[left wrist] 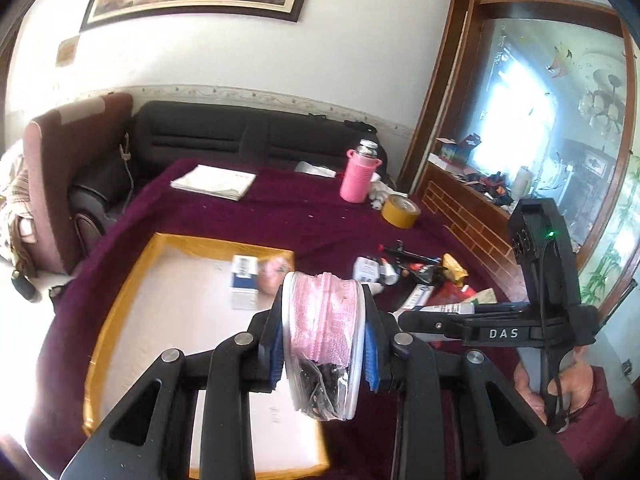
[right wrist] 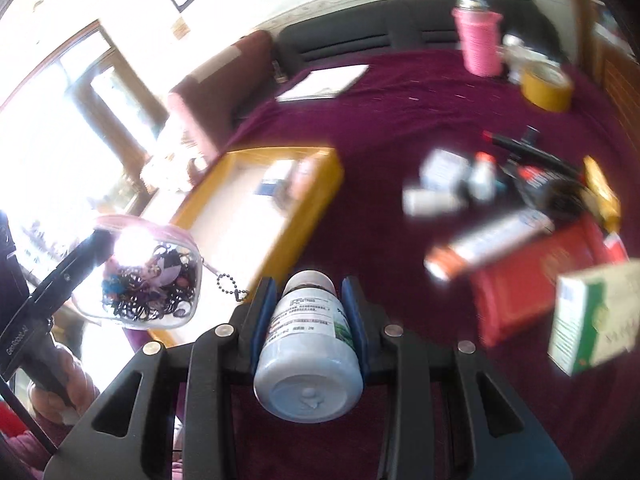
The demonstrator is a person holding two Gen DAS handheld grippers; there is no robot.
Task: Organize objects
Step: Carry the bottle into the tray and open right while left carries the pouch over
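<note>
My left gripper [left wrist: 324, 320] is shut on a clear zip pouch [left wrist: 324, 344] with a pink zipper and dark hair ties inside. It hangs in the air over the near right edge of a yellow-rimmed tray [left wrist: 118, 304]. In the right wrist view the same pouch [right wrist: 148, 280] hangs at the left, its bead chain dangling. My right gripper [right wrist: 308, 300] is shut on a white medicine bottle [right wrist: 308, 340] with its base toward the camera, held above the maroon cloth just right of the tray [right wrist: 304, 208]. A blue-and-white box [left wrist: 244, 284] and a pink item [left wrist: 274, 274] lie in the tray.
On the maroon-covered table [left wrist: 304, 216] to the right lies a loose pile: a red box [right wrist: 532, 280], a green-and-white box [right wrist: 592, 320], a tube [right wrist: 492, 240], small bottles [right wrist: 432, 202]. Farther back stand a pink flask [left wrist: 358, 176], yellow tape [left wrist: 400, 210] and papers [left wrist: 214, 182]. A wooden mirrored cabinet [left wrist: 452, 208] borders the right.
</note>
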